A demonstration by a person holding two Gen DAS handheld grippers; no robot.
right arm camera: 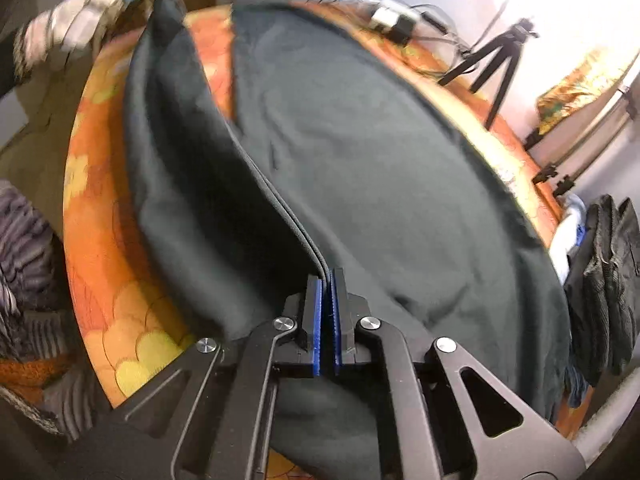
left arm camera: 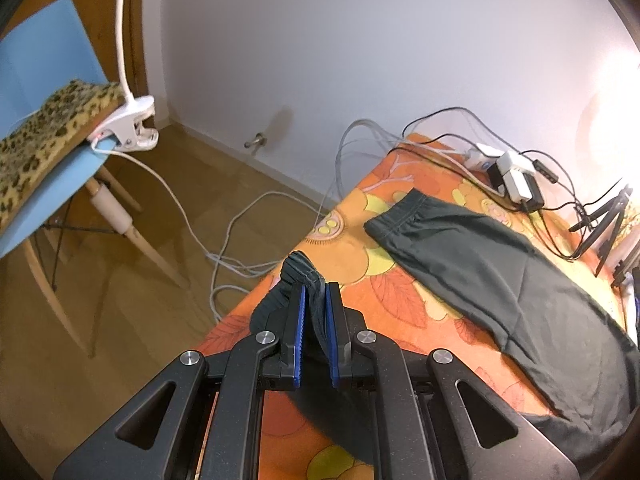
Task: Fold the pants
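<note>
Dark green pants (left arm camera: 472,264) lie on a table with an orange flowered cloth (left arm camera: 352,252). My left gripper (left arm camera: 316,292) is shut on a ribbed cuff of the pants (left arm camera: 298,270) and holds it up over the table's near left edge. In the right wrist view the pants (right arm camera: 380,160) spread wide over the table, and my right gripper (right arm camera: 327,280) is shut on a folded edge of the pants (right arm camera: 280,196), lifted into a ridge. The elastic waistband (left arm camera: 400,212) lies at the far end of the table.
A power strip with plugs and cables (left arm camera: 508,172) sits at the table's far end. A small black tripod (right arm camera: 496,60) stands by the far edge. A blue chair with a leopard cushion (left arm camera: 44,148) and a clamped lamp (left arm camera: 132,124) stand to the left. Dark clothes (right arm camera: 604,280) hang on the right.
</note>
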